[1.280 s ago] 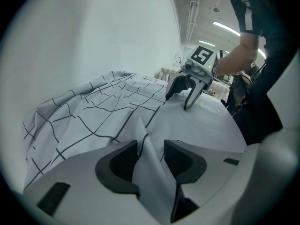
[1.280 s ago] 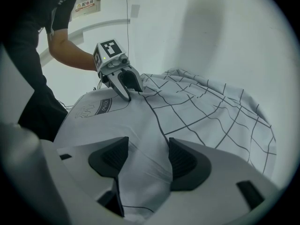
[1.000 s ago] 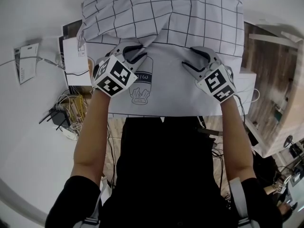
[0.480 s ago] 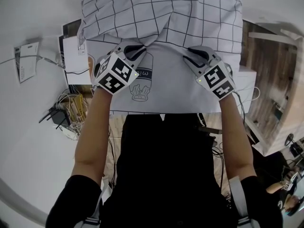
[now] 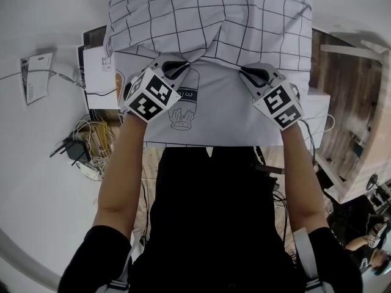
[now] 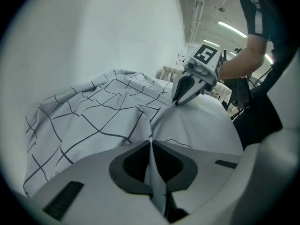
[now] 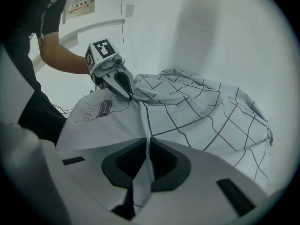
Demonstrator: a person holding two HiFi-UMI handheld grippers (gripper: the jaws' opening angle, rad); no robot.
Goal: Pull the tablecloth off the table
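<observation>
A white tablecloth with a black grid (image 5: 208,17) lies bunched over the far part of the table (image 5: 214,124), whose white top bears a printed drawing. At the cloth's near edge my left gripper (image 5: 175,72) is shut on a raised fold of it (image 6: 151,146). My right gripper (image 5: 249,73) is shut on another fold of that edge (image 7: 146,146). Both pairs of jaws have just been closing, with cloth between the pads. Each gripper shows in the other's view, the right gripper (image 6: 180,97) and the left gripper (image 7: 127,93) both nipping the cloth edge.
A white box with a cable (image 5: 98,78) stands left of the table. A tangle of cables (image 5: 88,140) and a sheet of paper (image 5: 35,78) lie on the floor at left. Wooden flooring and a white board (image 5: 345,115) are at right. My dark-clothed body stands against the table's near edge.
Both grippers' jaws have come together on the cloth's near edge, which now rises in a pinched fold at each. Neither hand has shifted.
</observation>
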